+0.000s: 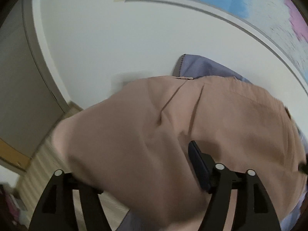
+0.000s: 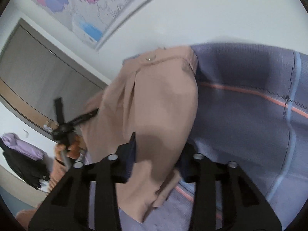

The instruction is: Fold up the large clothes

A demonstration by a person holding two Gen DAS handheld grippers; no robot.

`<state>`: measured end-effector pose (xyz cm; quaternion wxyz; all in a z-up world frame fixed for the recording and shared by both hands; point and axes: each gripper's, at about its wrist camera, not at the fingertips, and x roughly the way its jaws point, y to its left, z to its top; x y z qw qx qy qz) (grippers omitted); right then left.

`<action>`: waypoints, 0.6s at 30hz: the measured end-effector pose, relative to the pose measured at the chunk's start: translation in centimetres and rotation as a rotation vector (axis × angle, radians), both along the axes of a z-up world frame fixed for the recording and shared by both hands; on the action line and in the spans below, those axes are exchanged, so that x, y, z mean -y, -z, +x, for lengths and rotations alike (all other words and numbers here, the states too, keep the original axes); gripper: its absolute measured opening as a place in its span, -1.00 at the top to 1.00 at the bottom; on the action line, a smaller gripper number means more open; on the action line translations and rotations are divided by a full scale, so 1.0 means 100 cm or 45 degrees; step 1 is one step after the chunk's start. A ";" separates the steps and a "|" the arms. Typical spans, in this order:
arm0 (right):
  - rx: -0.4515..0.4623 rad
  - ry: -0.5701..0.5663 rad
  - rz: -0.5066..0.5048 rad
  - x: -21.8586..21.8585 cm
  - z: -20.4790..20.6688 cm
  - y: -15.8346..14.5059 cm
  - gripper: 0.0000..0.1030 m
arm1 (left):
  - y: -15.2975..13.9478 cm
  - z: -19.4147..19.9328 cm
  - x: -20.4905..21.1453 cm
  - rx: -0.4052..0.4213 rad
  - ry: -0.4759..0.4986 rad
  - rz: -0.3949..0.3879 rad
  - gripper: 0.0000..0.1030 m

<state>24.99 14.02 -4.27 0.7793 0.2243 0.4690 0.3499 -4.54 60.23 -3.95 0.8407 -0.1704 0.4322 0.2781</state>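
A large beige garment [image 1: 157, 134] is lifted off a purple-blue bedcover [image 1: 202, 65]. In the left wrist view it drapes over my left gripper [image 1: 150, 175]; only the right finger [image 1: 198, 165] shows, pressed against the cloth, and the left finger is hidden under it. In the right wrist view the same beige garment [image 2: 154, 105] hangs between the two dark fingers of my right gripper [image 2: 157, 154], which is shut on its lower edge. The left gripper [image 2: 63, 129] shows at the far left, held against the garment's other side.
The bedcover [image 2: 250, 105] with a pink stripe fills the right. A white wall carries a map [image 2: 86, 3]. A grey door [image 2: 38, 67] stands left, with dark and lilac clothes [image 2: 21, 154] heaped below it.
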 end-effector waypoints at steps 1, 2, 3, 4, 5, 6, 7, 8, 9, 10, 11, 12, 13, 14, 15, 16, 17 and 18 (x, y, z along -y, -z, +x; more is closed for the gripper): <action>-0.015 -0.014 -0.018 -0.005 0.001 0.003 0.38 | -0.006 -0.005 0.005 0.006 0.002 0.028 -0.41; -0.051 -0.022 -0.040 -0.011 0.002 0.008 0.37 | -0.011 -0.011 0.010 0.012 0.005 0.044 -0.41; -0.075 -0.018 -0.046 -0.011 0.003 0.010 0.34 | -0.015 -0.014 0.011 0.020 0.005 0.053 -0.46; -0.087 -0.005 -0.041 -0.010 0.004 0.010 0.21 | -0.020 -0.020 0.016 0.025 -0.001 0.070 -0.51; -0.072 0.015 -0.034 -0.007 0.002 0.008 0.13 | -0.025 -0.025 0.020 0.016 -0.014 0.103 -0.51; -0.045 0.024 -0.043 -0.006 0.000 0.003 0.10 | -0.026 -0.024 0.023 0.018 -0.020 0.127 -0.51; -0.015 0.039 -0.061 -0.004 -0.003 -0.002 0.00 | -0.030 -0.028 0.026 0.029 -0.021 0.147 -0.56; 0.030 0.065 -0.081 0.000 -0.008 -0.010 -0.04 | -0.035 -0.034 0.032 0.045 -0.039 0.194 -0.57; 0.070 0.084 -0.097 0.004 -0.013 -0.017 -0.04 | -0.040 -0.037 0.035 0.058 -0.055 0.228 -0.58; 0.111 0.101 -0.114 0.005 -0.019 -0.024 -0.04 | -0.045 -0.042 0.040 0.083 -0.060 0.252 -0.59; 0.163 0.117 -0.126 0.008 -0.025 -0.032 -0.04 | -0.050 -0.046 0.045 0.114 -0.044 0.248 -0.60; 0.210 0.123 -0.139 0.006 -0.031 -0.039 -0.04 | -0.054 -0.049 0.051 0.147 -0.008 0.216 -0.62; 0.254 0.125 -0.160 0.003 -0.036 -0.045 -0.04 | -0.055 -0.049 0.056 0.161 0.021 0.189 -0.62; 0.291 0.125 -0.176 0.001 -0.039 -0.049 -0.04 | -0.053 -0.047 0.064 0.173 0.073 0.148 -0.62; 0.336 0.098 -0.177 -0.007 -0.043 -0.055 -0.03 | -0.050 -0.042 0.070 0.182 0.118 0.117 -0.62; 0.353 0.070 -0.180 -0.006 -0.046 -0.056 -0.02 | -0.048 -0.038 0.077 0.191 0.170 0.079 -0.62; 0.376 0.038 -0.210 -0.017 -0.046 -0.057 -0.02 | -0.045 -0.034 0.086 0.193 0.205 0.059 -0.62; 0.382 0.016 -0.231 -0.026 -0.045 -0.056 -0.02 | -0.040 -0.029 0.091 0.192 0.229 0.052 -0.62</action>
